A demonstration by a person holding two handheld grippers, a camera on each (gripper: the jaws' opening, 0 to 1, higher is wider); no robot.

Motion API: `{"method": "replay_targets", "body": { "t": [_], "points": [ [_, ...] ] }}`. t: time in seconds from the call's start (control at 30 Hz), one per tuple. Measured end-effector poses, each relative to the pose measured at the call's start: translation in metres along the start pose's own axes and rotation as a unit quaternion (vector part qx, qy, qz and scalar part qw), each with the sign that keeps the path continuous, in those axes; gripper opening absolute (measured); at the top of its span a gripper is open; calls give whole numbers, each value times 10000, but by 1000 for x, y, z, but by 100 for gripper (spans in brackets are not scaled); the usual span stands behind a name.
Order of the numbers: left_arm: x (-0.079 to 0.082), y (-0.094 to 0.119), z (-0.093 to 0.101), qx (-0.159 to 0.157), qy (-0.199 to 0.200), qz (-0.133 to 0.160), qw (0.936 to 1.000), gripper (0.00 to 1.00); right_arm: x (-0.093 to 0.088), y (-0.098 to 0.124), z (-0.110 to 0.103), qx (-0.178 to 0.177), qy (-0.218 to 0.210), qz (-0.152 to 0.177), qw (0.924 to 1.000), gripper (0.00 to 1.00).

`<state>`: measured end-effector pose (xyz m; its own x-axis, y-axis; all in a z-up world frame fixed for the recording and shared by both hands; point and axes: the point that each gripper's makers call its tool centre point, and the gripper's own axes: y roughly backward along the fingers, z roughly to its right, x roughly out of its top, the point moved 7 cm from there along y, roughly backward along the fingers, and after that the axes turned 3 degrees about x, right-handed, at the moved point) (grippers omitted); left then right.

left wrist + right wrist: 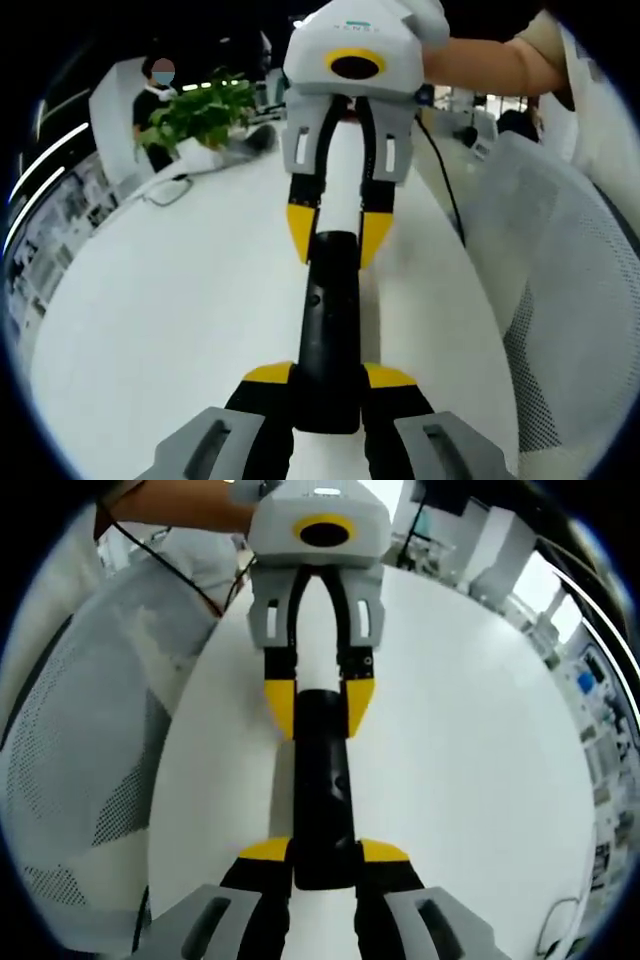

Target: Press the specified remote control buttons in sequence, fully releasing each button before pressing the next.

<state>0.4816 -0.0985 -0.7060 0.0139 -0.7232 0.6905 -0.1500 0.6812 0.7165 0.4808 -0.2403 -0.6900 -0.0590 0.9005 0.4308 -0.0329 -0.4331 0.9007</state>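
In the left gripper view the left gripper [330, 385] rises from 6 o'clock, its yellow-tipped jaws pinching the near end of the black remote control [328, 330]. The remote's long axis runs straight from 6 toward 12 o'clock, above the white table [180, 310]. Its far end sits between the yellow tips of the right gripper [335, 235], which comes down from 12 o'clock and clamps that end, held by a person's arm [480, 62] at 1 o'clock.

In the right gripper view the arrangement mirrors: the right gripper [325, 865] at 6 o'clock pinches the remote's near end [323, 780], and the left gripper [320, 705] at 12 o'clock grips the far end.

Around it, a mesh chair back [560, 290] stands at 3 o'clock of the left gripper view, beside the table edge. A dark cable [440, 170] runs along the table at 1 o'clock. A green plant [200, 110] sits at 11 o'clock, with a seated person [155, 105] behind it.
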Motion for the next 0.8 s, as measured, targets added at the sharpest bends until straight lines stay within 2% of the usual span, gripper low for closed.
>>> {"method": "replay_targets", "body": {
  "t": [0.8],
  "points": [
    [6,-3,-35,52,-117,-7,9999,24,-3,3,33,-118,-26,48,9999,21]
  ]
}}
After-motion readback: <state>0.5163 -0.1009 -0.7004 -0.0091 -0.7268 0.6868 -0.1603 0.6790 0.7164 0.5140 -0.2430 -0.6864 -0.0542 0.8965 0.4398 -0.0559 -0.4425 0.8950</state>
